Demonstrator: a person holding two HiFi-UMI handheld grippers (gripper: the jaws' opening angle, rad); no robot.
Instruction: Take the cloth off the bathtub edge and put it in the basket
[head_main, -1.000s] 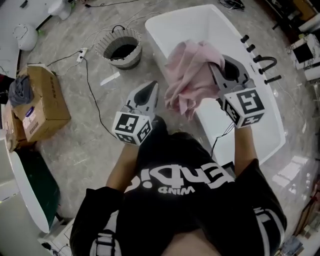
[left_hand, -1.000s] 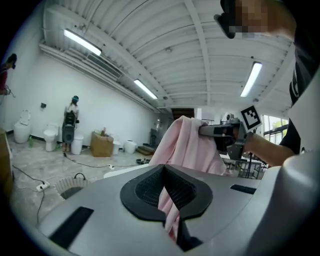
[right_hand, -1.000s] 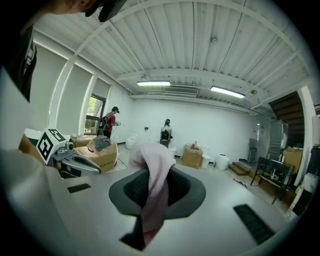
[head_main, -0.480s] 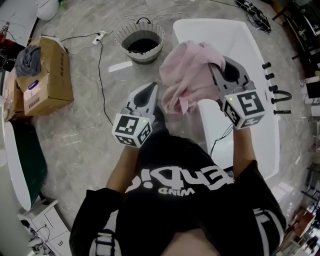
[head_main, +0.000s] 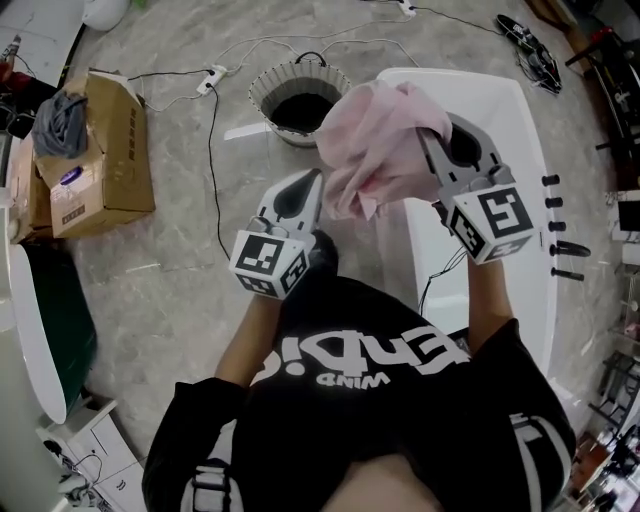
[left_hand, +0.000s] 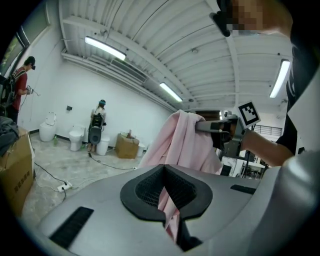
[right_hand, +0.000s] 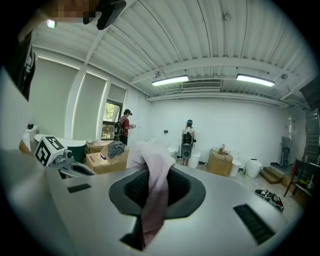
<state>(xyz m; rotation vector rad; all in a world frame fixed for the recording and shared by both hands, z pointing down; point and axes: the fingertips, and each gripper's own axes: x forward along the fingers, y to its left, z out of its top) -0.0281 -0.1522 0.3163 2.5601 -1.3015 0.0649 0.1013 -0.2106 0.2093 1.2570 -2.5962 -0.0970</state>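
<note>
A pink cloth (head_main: 380, 150) hangs bunched from my right gripper (head_main: 432, 130), which is shut on it above the white bathtub (head_main: 470, 80). In the right gripper view the cloth (right_hand: 152, 165) spills out between the dark pads of that gripper (right_hand: 150, 177). My left gripper (head_main: 313, 178) is level with the cloth's left edge, tips together, nothing visibly held. From the left gripper view the cloth (left_hand: 182, 145) hangs just ahead, and pink shows through the slit of the gripper (left_hand: 164, 172). The round woven basket (head_main: 285, 130) stands on the floor beyond, beside the tub's corner.
A cardboard box (head_main: 100, 150) with a grey rag (head_main: 60, 115) sits at the left. Cables and a power strip (head_main: 210, 80) run across the floor by the basket. Black taps (head_main: 565, 245) line the tub's right side. Another white, green-lined fixture (head_main: 45, 330) lies at far left.
The scene has slid right and nearer in the head view: basket and tub now lie closer to the cloth. Both grippers keep the same pose, the right still gripping the cloth.
</note>
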